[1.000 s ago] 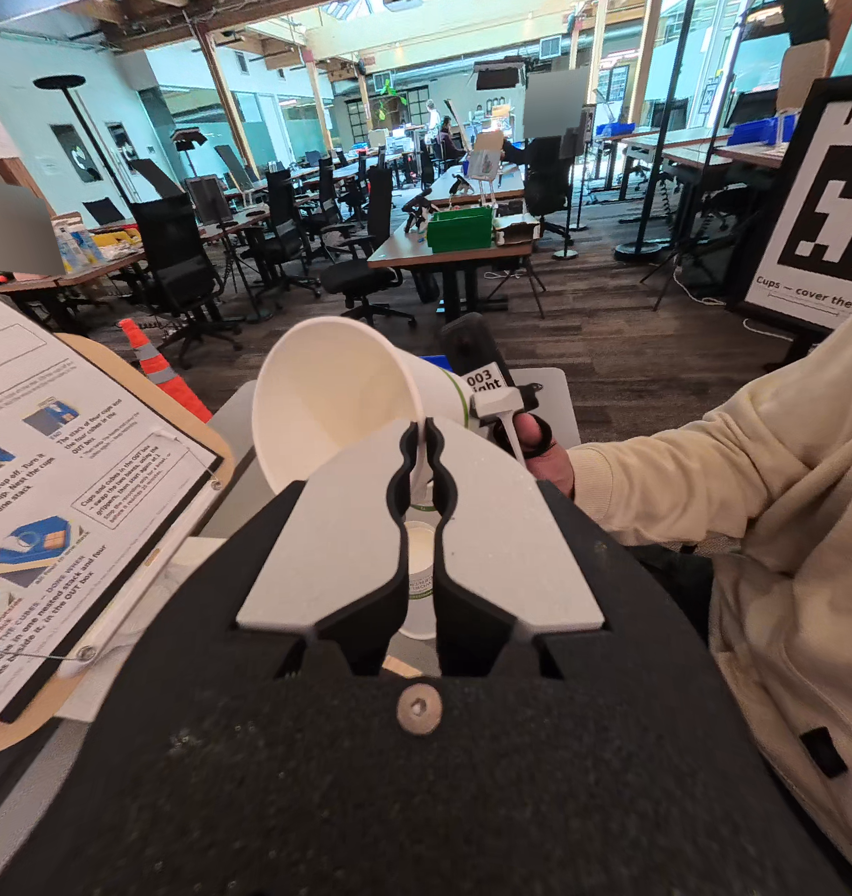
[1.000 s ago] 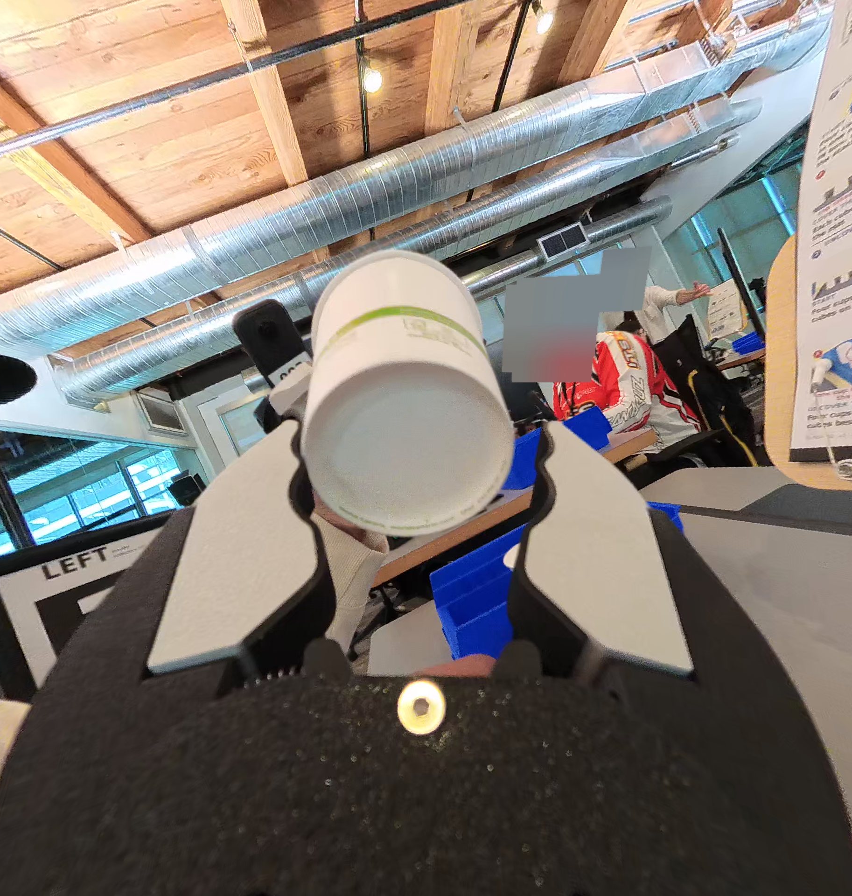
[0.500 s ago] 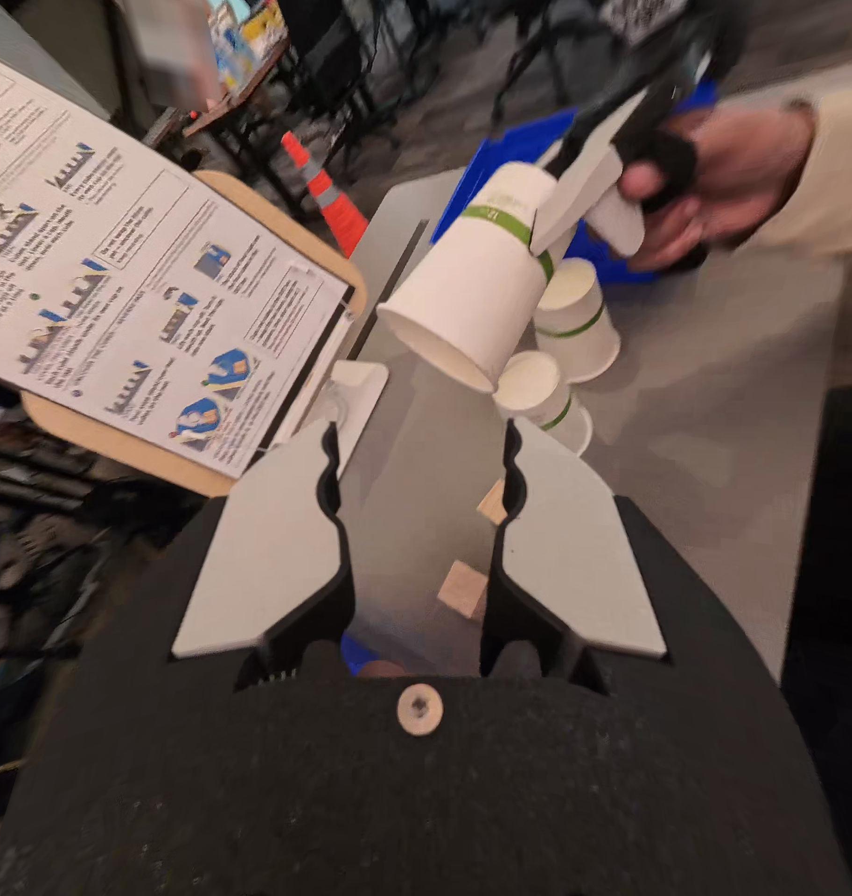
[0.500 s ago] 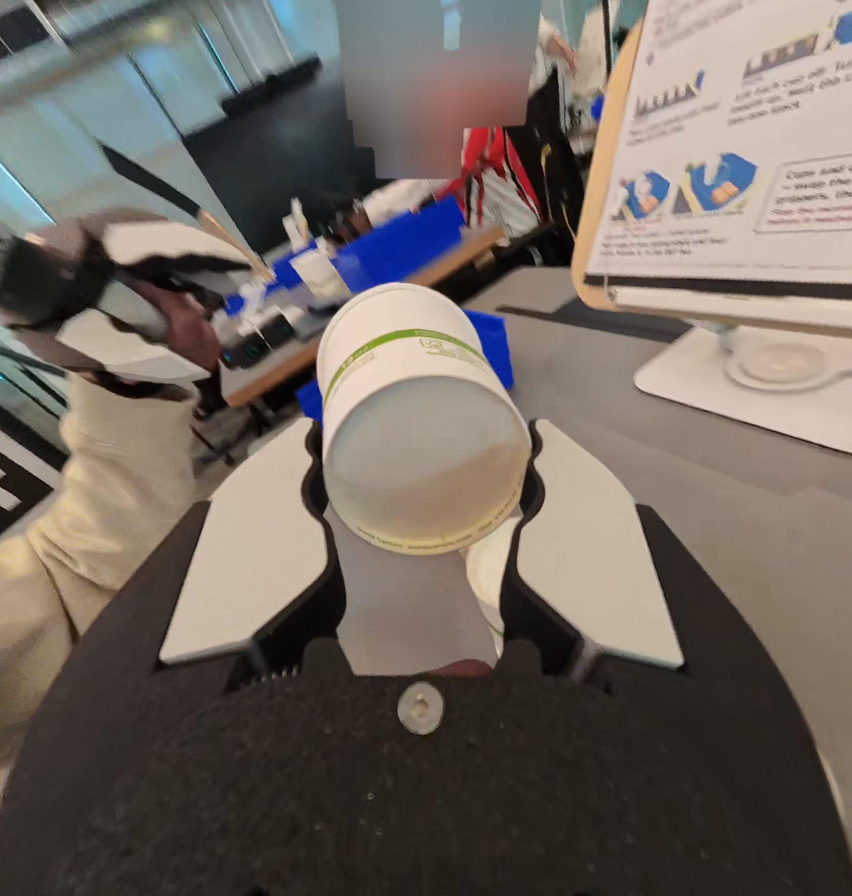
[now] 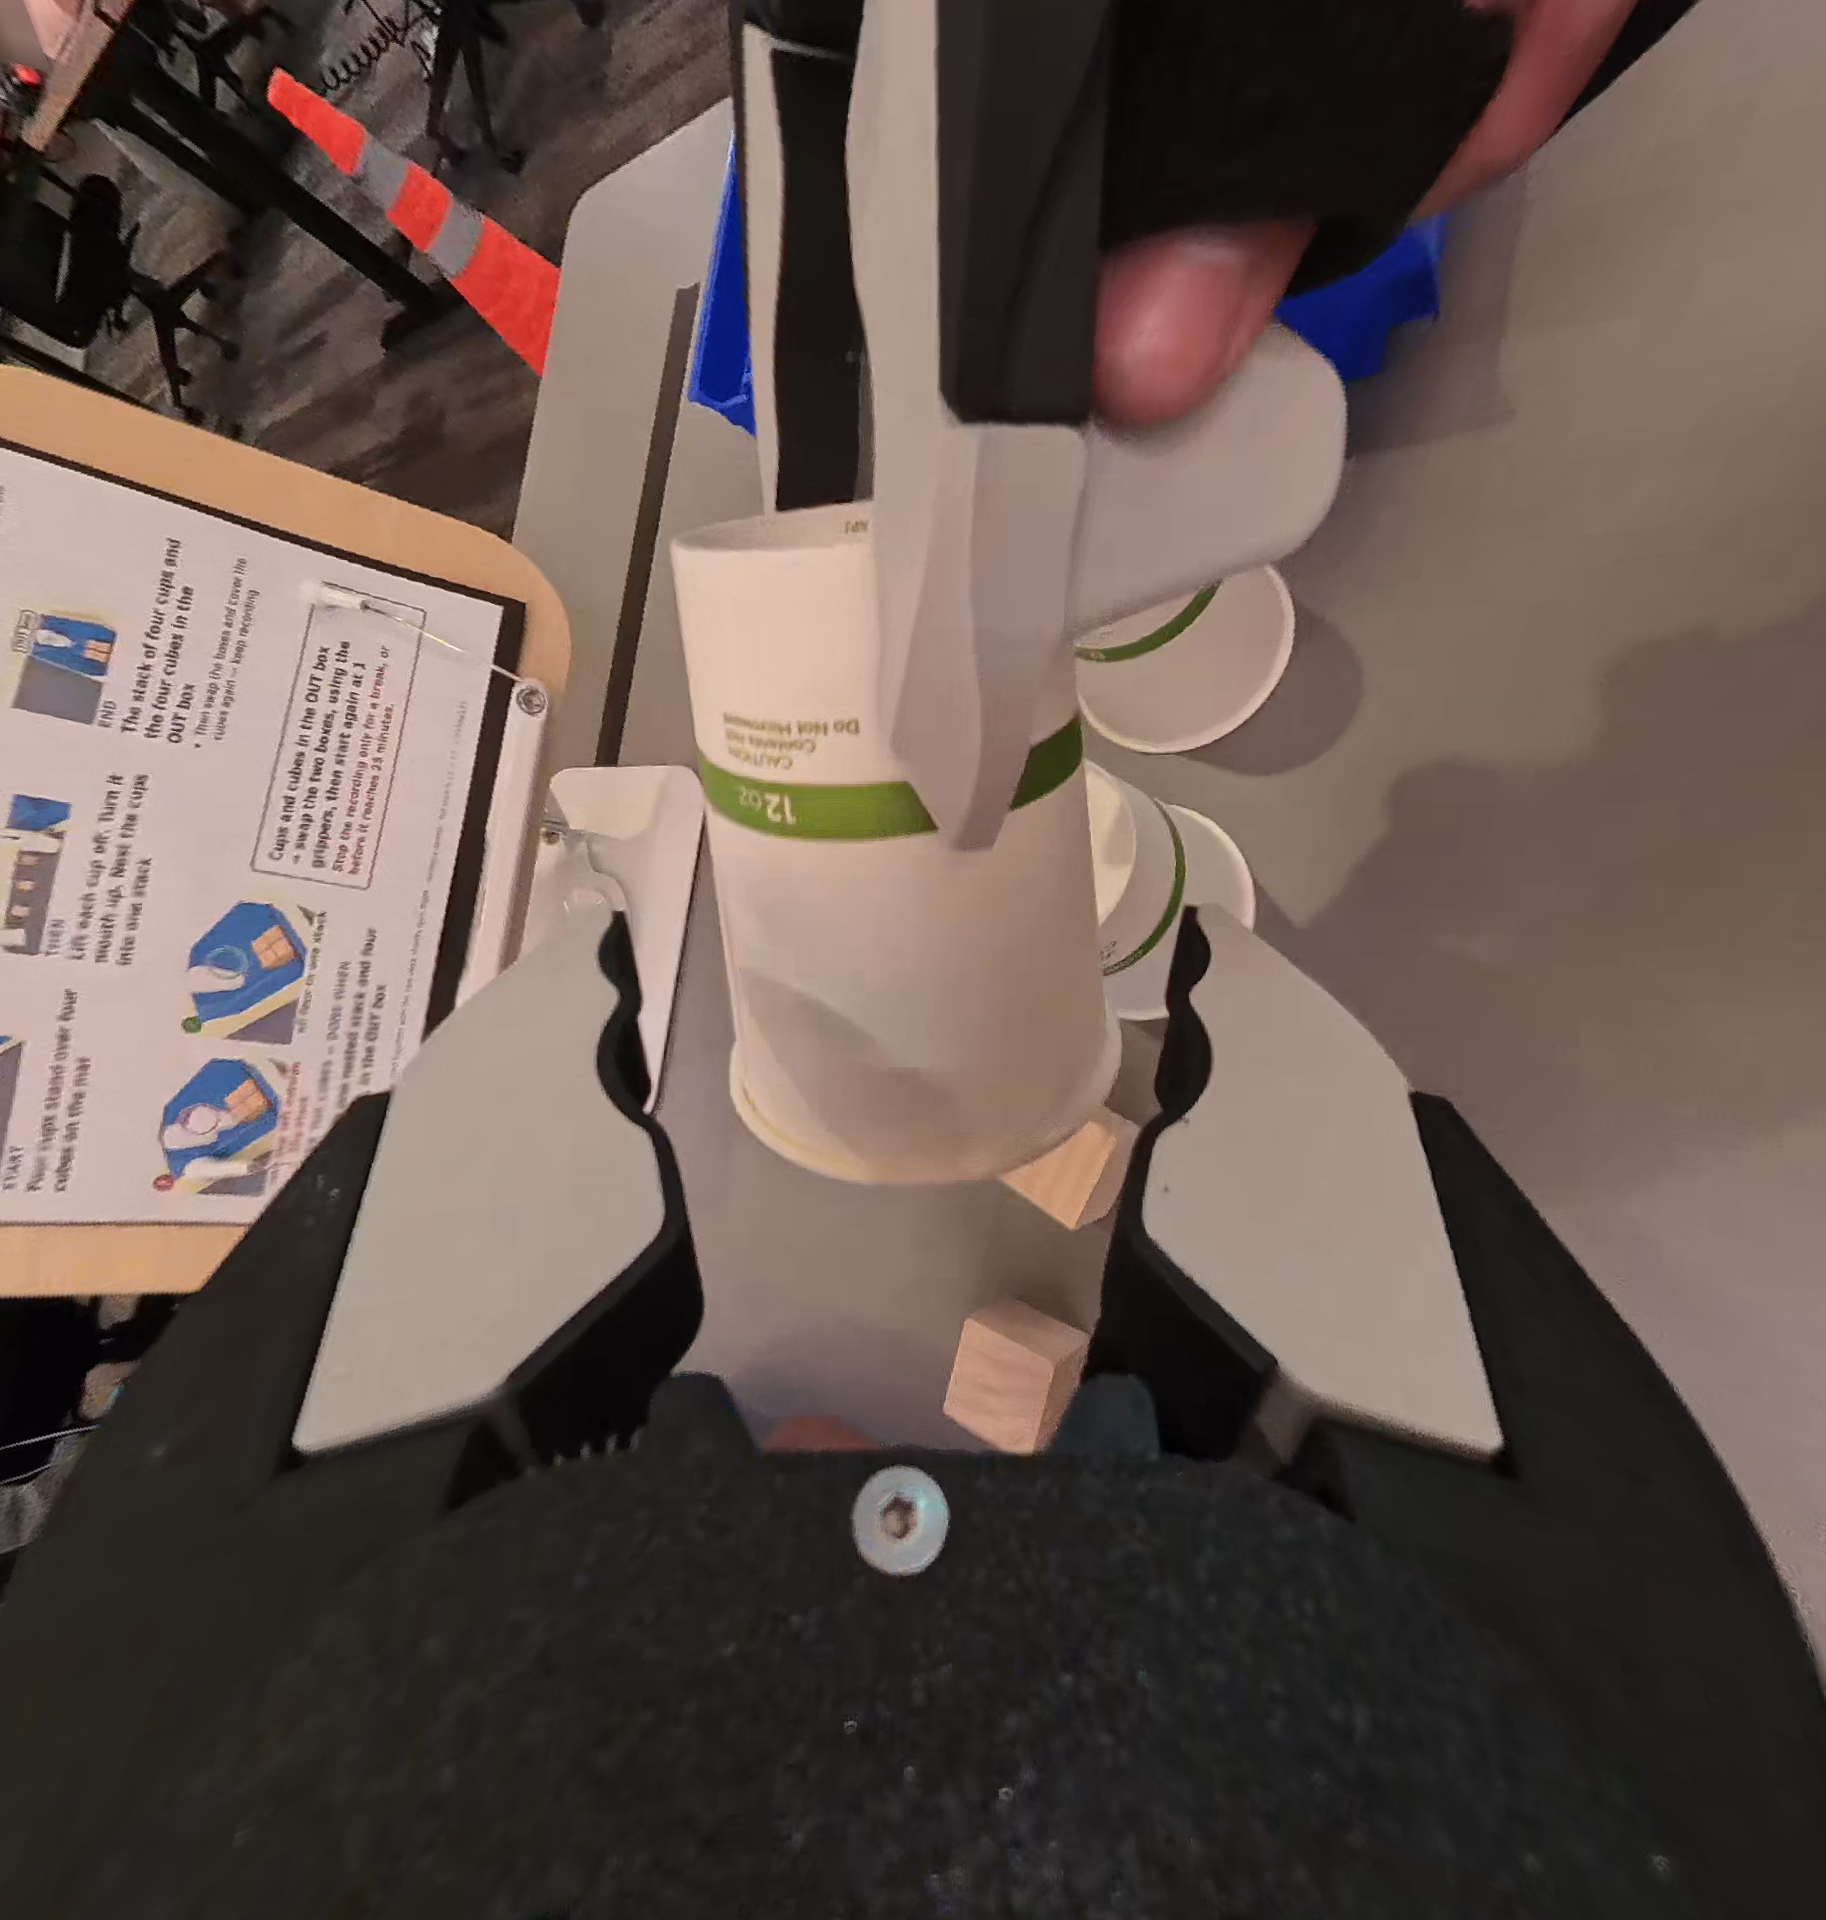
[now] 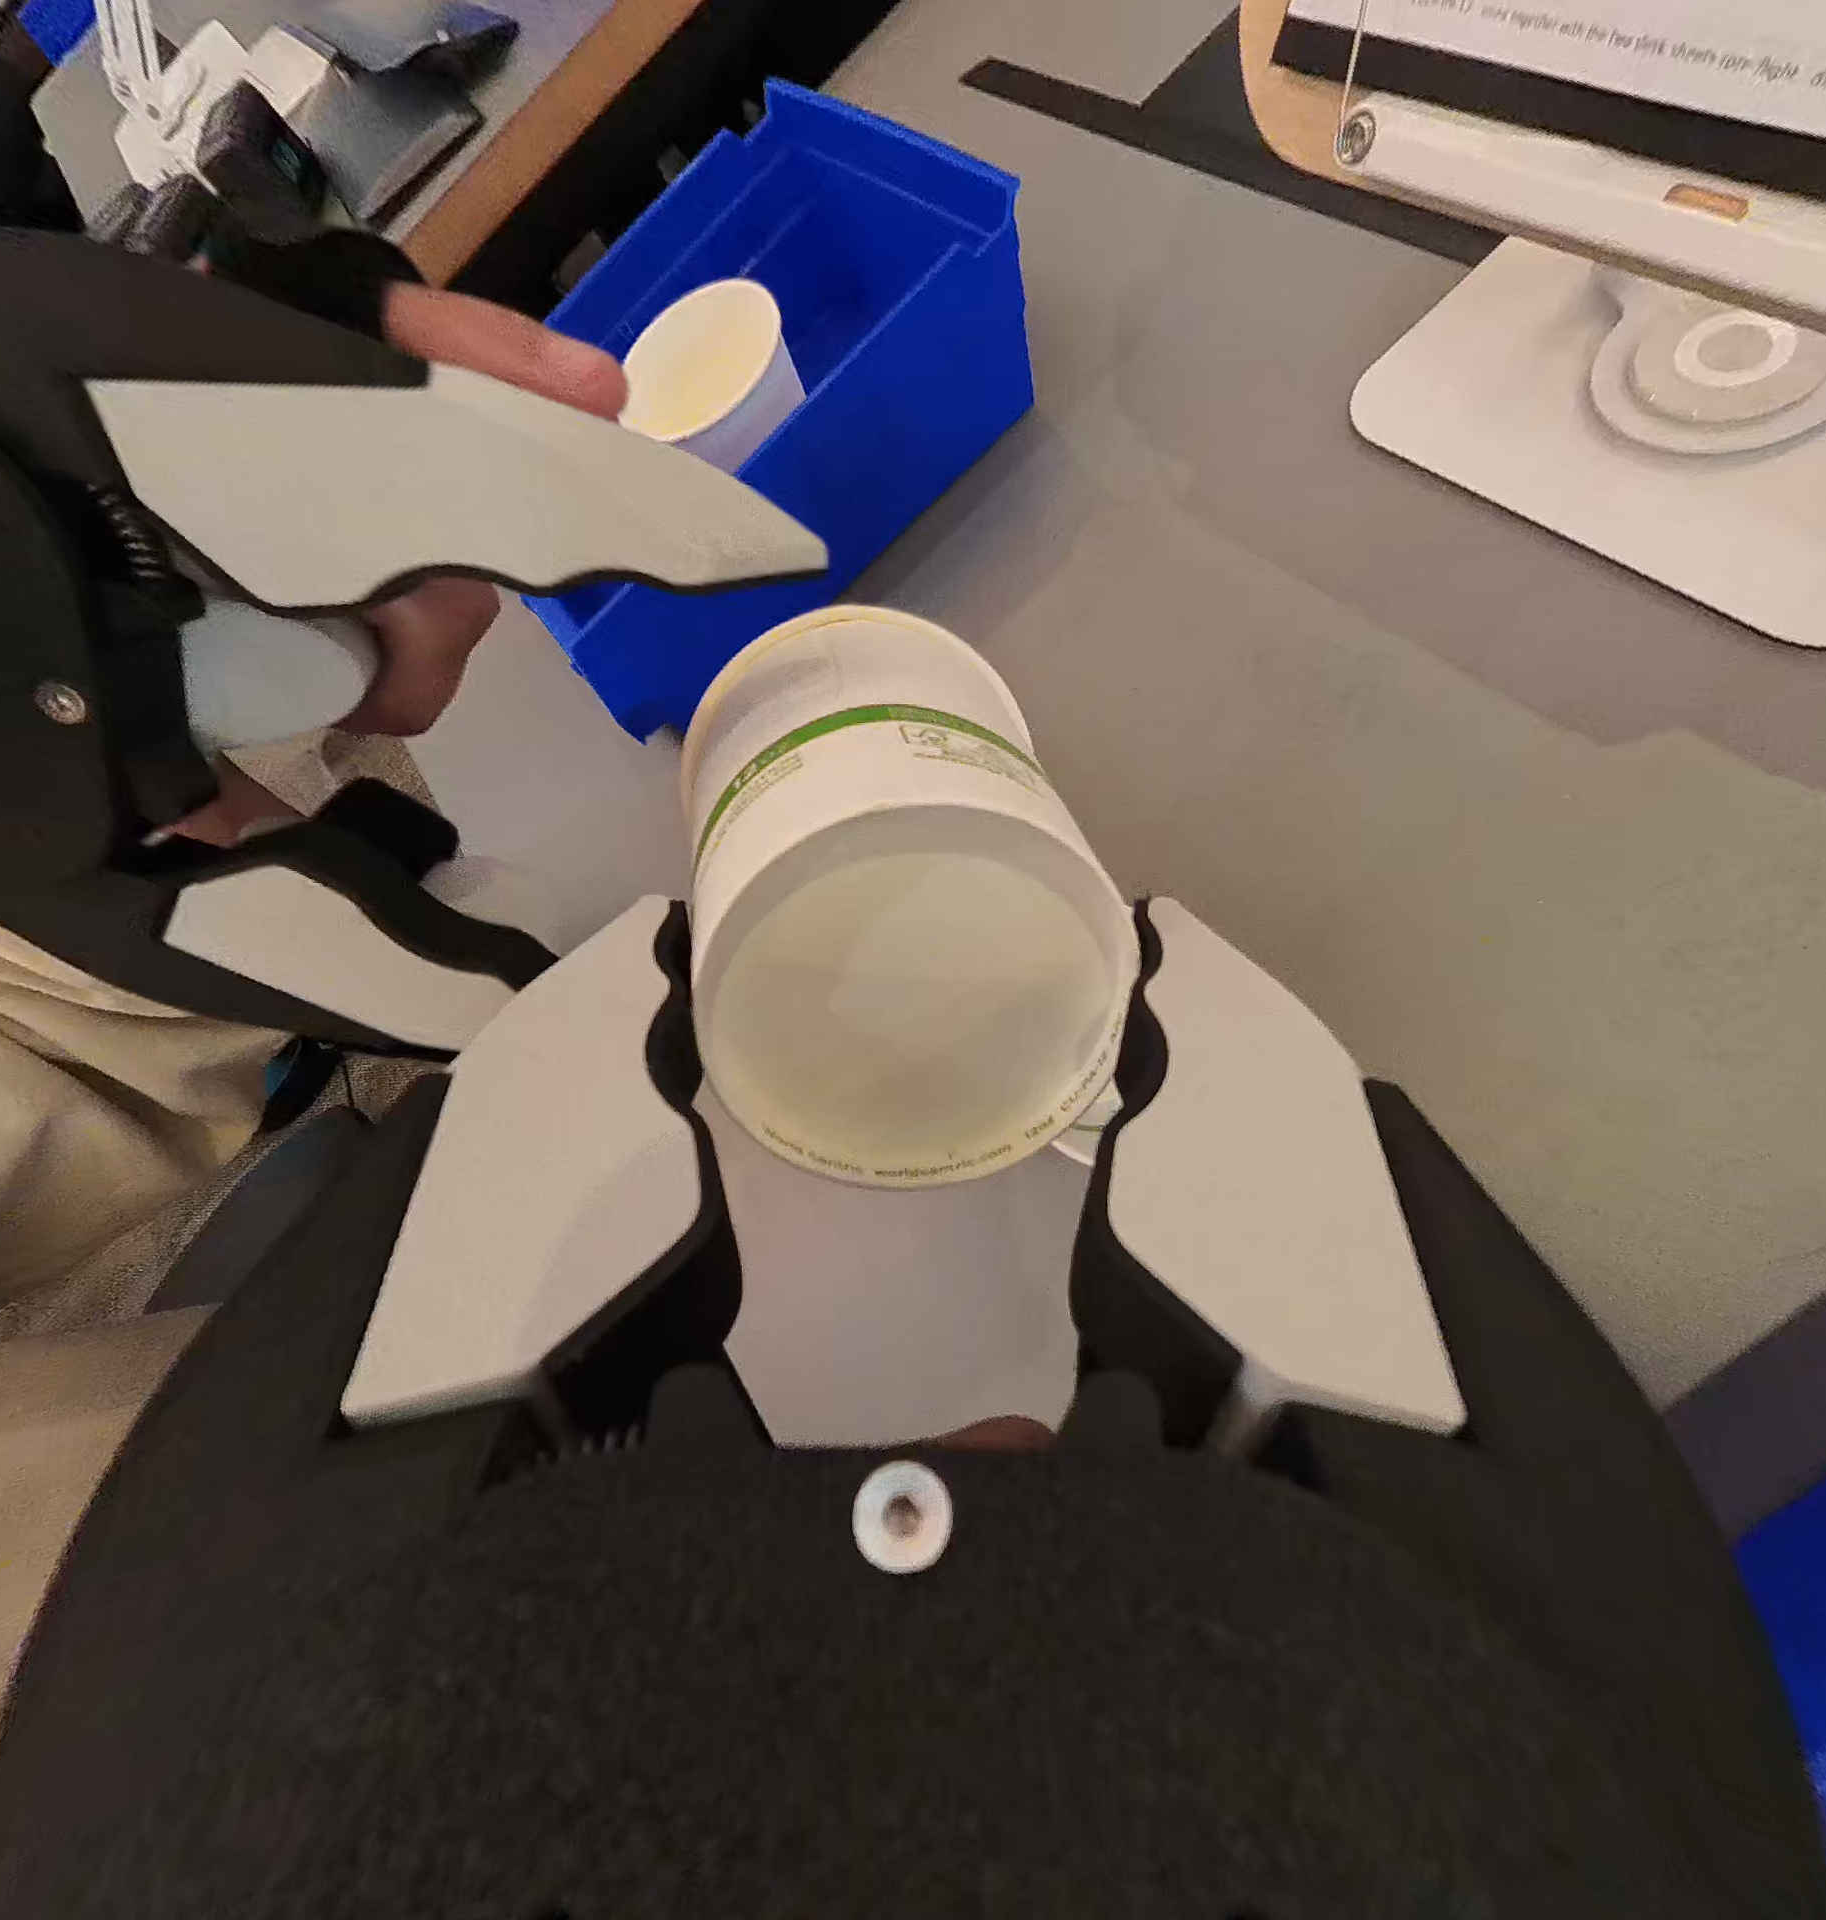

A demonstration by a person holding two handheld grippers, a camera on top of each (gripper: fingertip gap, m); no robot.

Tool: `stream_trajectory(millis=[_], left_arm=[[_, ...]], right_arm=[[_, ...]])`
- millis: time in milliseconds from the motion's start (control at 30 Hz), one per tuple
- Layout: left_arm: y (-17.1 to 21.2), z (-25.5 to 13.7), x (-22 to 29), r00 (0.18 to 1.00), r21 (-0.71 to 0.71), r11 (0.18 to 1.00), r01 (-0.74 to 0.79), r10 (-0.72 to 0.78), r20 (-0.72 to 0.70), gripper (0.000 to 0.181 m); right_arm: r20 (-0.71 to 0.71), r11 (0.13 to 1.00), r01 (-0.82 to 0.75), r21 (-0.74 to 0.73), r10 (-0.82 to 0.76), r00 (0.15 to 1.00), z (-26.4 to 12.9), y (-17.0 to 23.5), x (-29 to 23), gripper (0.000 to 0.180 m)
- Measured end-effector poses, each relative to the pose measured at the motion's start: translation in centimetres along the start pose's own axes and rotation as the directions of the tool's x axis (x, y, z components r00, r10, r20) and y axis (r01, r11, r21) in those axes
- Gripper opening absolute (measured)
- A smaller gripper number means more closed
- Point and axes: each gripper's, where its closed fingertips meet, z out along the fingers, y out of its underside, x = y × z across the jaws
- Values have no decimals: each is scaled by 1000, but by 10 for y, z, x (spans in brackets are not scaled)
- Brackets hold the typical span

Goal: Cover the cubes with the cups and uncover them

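Grey counter [image 5: 1615, 935] carries everything. Right view alone shows blue plastic bin [image 6: 888, 343] w/ a cup inside. Right gripper [image 6: 904, 997], jaws clamped on inverted white green-banded paper cup [image 6: 888, 935], mouth-down by two wooden cubes [image 5: 1013, 1387], seen only in left view; left gripper [image 5: 904, 1049] jaws apart, empty.

Cup [image 5: 909, 935] perhaps hides a cube.

The held cup [image 5: 893, 914] is white with 1 green band around it; the 2 cups [image 5: 1189, 665] beyond it on the grey table [image 5: 1574, 935] carry the same white and green. Nearer than the held cup lie 2 pale wooden cubes [image 5: 1013, 1387]. Beyond the held cup stands a bright blue bin [image 6: 888, 343], and both grippers have grey fingers [image 6: 535, 1143] on black bodies.
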Motion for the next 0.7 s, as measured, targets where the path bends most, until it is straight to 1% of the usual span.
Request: stream_trajectory(millis=[100, 233, 300, 367, 500, 600, 700], left_arm=[[-6, 10, 0, 1000, 21, 999, 26, -26, -15, 97], [3, 21, 0, 999, -29, 999, 27, -28, -19, 96], [11, 26, 2, 999, -59, 998, 30, -31, -24, 94], [15, 29, 5, 999, -63, 998, 29, -31, -35, 87], [20, 31, 10, 998, -55, 998, 40, -43, -47, 85], [26, 32, 11, 999, -64, 997, 40, -42, -28, 85], [31, 33, 8, 997, -38, 997, 75, -74, 8, 85]], right_arm=[[19, 1000, -21, -20, 21, 1000, 4, 0, -3, 79], [33, 999, -20, -31, 21, 999, 8, 3, -8, 79], [31, 999, -15, -35, 16, 999, 9, 4, -8, 79], [25, 999, -13, -31, 14, 1000, 10, 4, -7, 79], [35, 999, -14, -50, 15, 999, 15, 9, -8, 79], [55, 999, 2, -53, 1, 998, 17, 10, -11, 77], [56, 1000, 14, -2, -14, 998, 9, 1, -10, 81]])
